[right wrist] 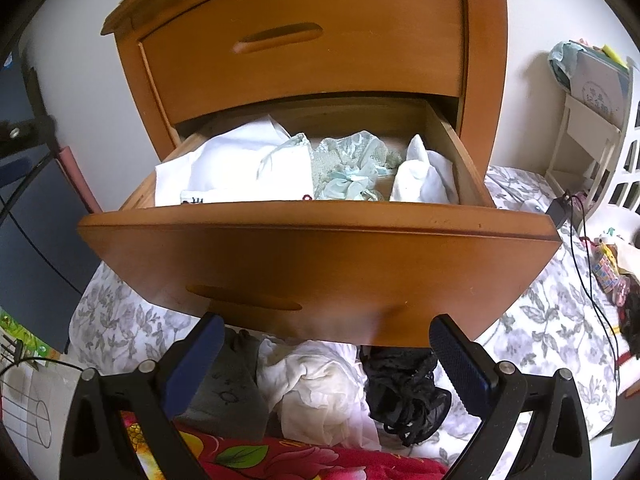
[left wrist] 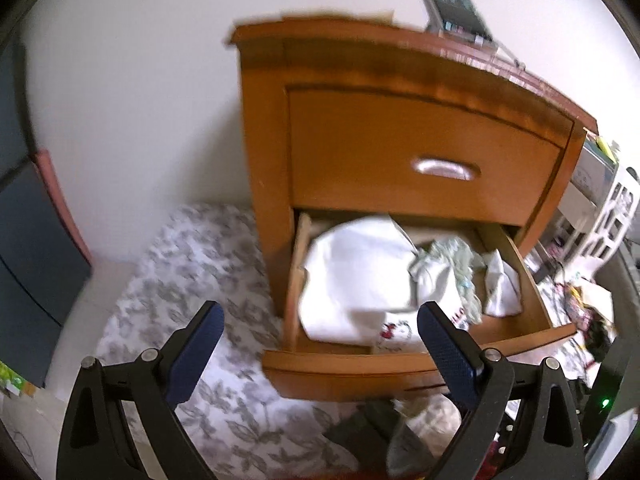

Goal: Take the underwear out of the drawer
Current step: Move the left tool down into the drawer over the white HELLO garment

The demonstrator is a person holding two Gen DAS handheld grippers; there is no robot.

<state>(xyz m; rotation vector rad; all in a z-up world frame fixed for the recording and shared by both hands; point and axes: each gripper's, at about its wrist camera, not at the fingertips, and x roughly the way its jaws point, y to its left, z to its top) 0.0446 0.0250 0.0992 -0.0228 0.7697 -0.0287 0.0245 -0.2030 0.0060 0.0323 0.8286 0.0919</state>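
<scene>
2 drawers (right wrist: 316,268), 2 grippers, approx 4 garments (right wrist: 348,168) inside

underwear (right wrist: 348,168) lies in the open drawer (right wrist: 320,256), between folded cloths.

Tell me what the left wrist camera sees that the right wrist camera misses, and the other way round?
Only the left wrist view shows the nightstand's top with a device propped on a stand, and the metal handle on the shut upper drawer.

Only the right wrist view shows the clothes below the open drawer: a black lace garment, a white garment and a red floral cloth.

Both show the open lower drawer holding white cloth and pale green underwear, with each gripper's jaws open.
</scene>
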